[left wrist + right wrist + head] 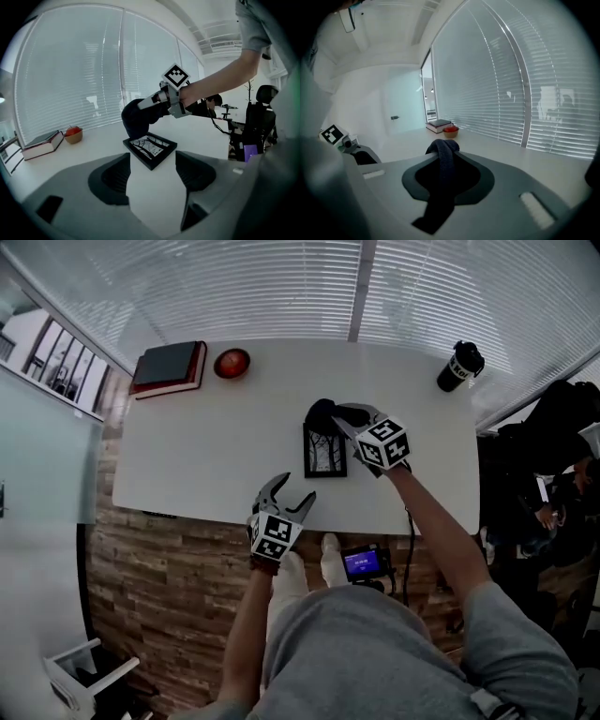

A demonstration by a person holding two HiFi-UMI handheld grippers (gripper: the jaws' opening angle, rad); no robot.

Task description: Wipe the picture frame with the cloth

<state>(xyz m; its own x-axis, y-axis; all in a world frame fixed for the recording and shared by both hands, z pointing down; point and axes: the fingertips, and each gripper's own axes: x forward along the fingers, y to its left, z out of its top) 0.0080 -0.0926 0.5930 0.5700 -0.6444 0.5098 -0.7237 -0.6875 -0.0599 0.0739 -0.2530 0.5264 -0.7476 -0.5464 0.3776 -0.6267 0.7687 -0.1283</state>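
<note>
Sitting at the far left of the table (pixel 187 456) are a book (pixel 169 368) and a bowl (pixel 232 363) with something red in it. Nearer the front edge, the left gripper (pixel 289 491) is being held over the table. Its jaws are standing wide apart and empty, with bare tabletop showing through the gap and the frame (pixel 325 450) ahead, apart from the pads. The frame is lying flat near the table's middle, black-edged, picture side up. A dark cloth (pixel 323 415) is being clamped by the right gripper (pixel 349 423), jaws closed together on it, a strand hanging out between them. The bunched cloth is being held at the frame's far edge; whether it is being pressed onto the frame can't be told. A dark cup (pixel 460 366) is standing at the far right corner, well apart from the frame.
</note>
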